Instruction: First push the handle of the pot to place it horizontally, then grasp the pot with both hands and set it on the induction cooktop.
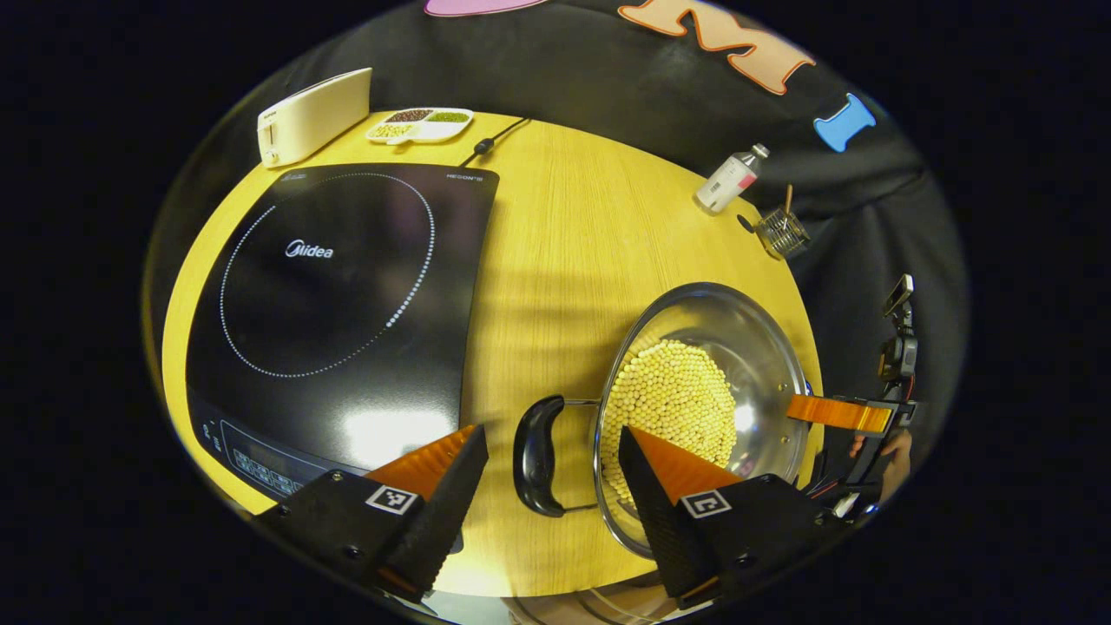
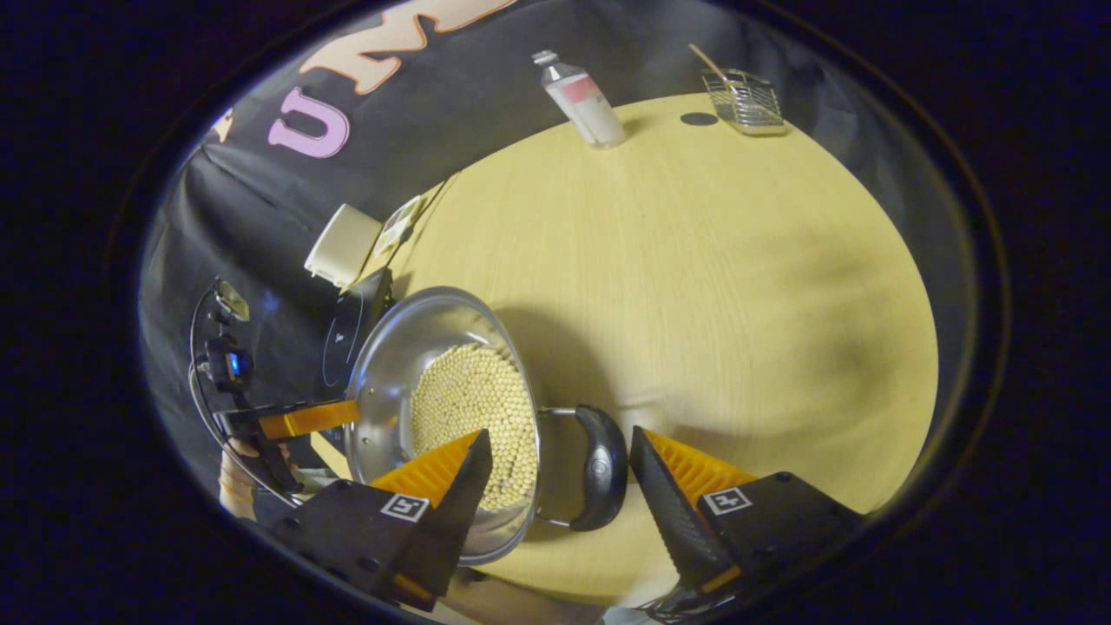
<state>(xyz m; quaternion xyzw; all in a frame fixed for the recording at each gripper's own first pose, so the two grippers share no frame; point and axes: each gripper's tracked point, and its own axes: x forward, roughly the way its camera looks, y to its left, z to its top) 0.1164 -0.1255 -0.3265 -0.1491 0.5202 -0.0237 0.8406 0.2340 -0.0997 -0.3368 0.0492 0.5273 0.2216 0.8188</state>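
Both grippers' jaws gape wide, each straddling a pot (image 1: 694,391) handle (image 1: 536,456); bare surface (image 1: 555,260) separates pot from induction cooktop (image 1: 338,304).

We see warm overhead light, tabletop (image 1: 564,226) bright yellow. Glare patch on induction cooktop (image 1: 382,434) near edge; highlights inside pot (image 2: 408,347). Soft shadow beside pot. Fisheye bends edges; rim areas dim, slightly soft.

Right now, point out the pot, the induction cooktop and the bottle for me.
pot (image 1: 746,347), left gripper view, on the bare steel inner wall.
induction cooktop (image 1: 347,304), left gripper view, on the black glass top.
bottle (image 2: 583,100), right gripper view, on its body.
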